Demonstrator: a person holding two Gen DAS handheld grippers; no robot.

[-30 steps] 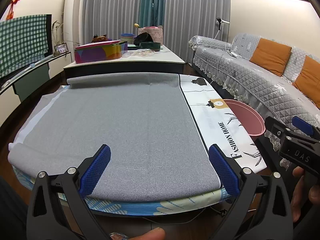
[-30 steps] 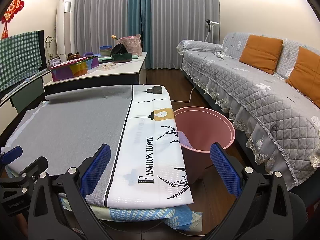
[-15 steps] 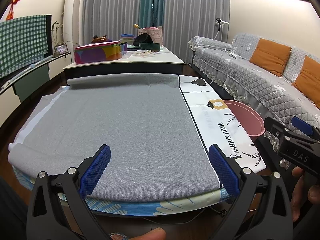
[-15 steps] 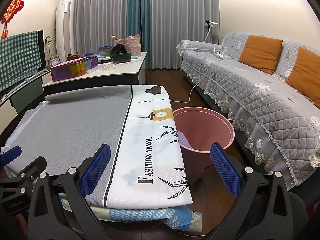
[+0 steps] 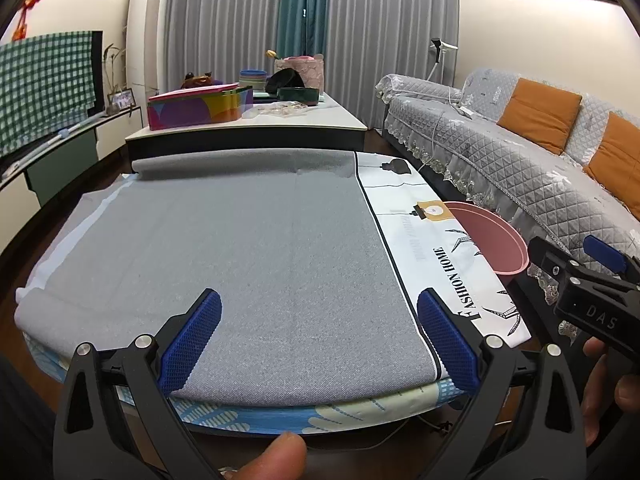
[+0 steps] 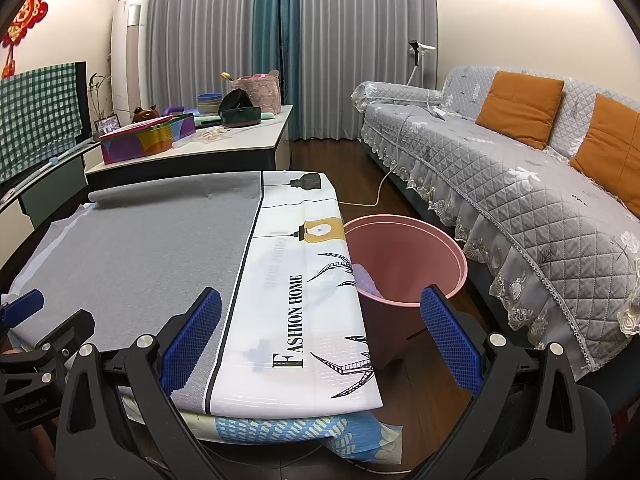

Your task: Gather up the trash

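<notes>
Left gripper (image 5: 320, 338) and right gripper (image 6: 320, 338): jaws spread wide, nothing held. Pink bin (image 6: 404, 256) at 1 o'clock, contents possibly pale trash.

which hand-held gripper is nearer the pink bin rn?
Right. The right hand-held gripper hangs open at the table's corner, just short of the pink bin. The left hand-held gripper, also open, sits over the grey cloth, farther away.

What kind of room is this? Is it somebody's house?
Most likely a living room in a home. There is a long sofa under a quilted grey cover with orange cushions, floor-length curtains across the far wall, and a low table with a pink bin beside it.
</notes>
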